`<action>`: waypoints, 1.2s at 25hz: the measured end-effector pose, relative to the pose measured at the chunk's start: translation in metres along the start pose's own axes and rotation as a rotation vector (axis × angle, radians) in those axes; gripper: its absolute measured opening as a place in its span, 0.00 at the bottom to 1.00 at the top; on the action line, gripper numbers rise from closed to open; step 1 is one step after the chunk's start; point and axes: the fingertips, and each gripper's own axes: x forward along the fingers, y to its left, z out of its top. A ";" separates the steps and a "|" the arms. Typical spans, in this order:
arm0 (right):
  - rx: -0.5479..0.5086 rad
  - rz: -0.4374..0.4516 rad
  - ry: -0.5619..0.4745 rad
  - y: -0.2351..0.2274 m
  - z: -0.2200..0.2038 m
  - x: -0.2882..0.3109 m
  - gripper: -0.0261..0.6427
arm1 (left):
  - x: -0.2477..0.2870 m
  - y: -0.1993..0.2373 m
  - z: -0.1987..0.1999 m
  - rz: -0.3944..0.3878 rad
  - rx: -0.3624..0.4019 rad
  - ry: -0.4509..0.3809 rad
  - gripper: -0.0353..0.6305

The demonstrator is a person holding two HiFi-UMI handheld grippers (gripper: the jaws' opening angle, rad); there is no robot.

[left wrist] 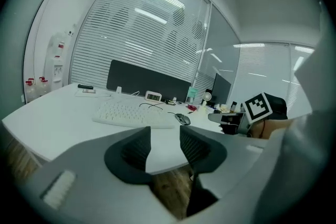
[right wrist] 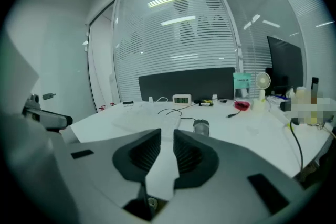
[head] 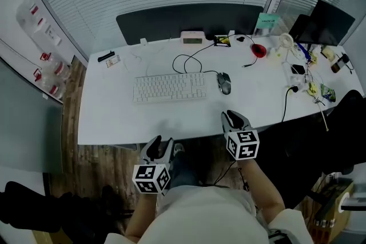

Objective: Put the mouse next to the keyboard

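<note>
On the tabletop [head: 114,117], the mouse [head: 224,83] is already set just right of the keyboard [head: 170,87], and the left gripper [head: 159,144] and right gripper [head: 234,119] are held empty, fingers apart.

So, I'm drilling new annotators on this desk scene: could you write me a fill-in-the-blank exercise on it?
1. In the head view the mouse lies just to the ___ of the keyboard.
2. The keyboard is ___ in colour.
3. The left tool and the right tool each hold ___.
Missing words: right; white; nothing.
</note>
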 end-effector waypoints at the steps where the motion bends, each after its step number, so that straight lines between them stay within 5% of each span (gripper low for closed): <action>1: 0.003 0.006 -0.013 0.004 0.001 -0.009 0.14 | -0.005 -0.003 -0.002 0.002 -0.001 -0.003 0.31; 16: -0.022 0.128 -0.174 0.068 0.003 -0.132 0.04 | -0.072 -0.053 -0.033 0.029 0.004 -0.044 0.08; 30: -0.035 0.194 -0.209 0.097 -0.018 -0.174 0.04 | -0.100 -0.090 -0.052 -0.008 0.055 -0.050 0.07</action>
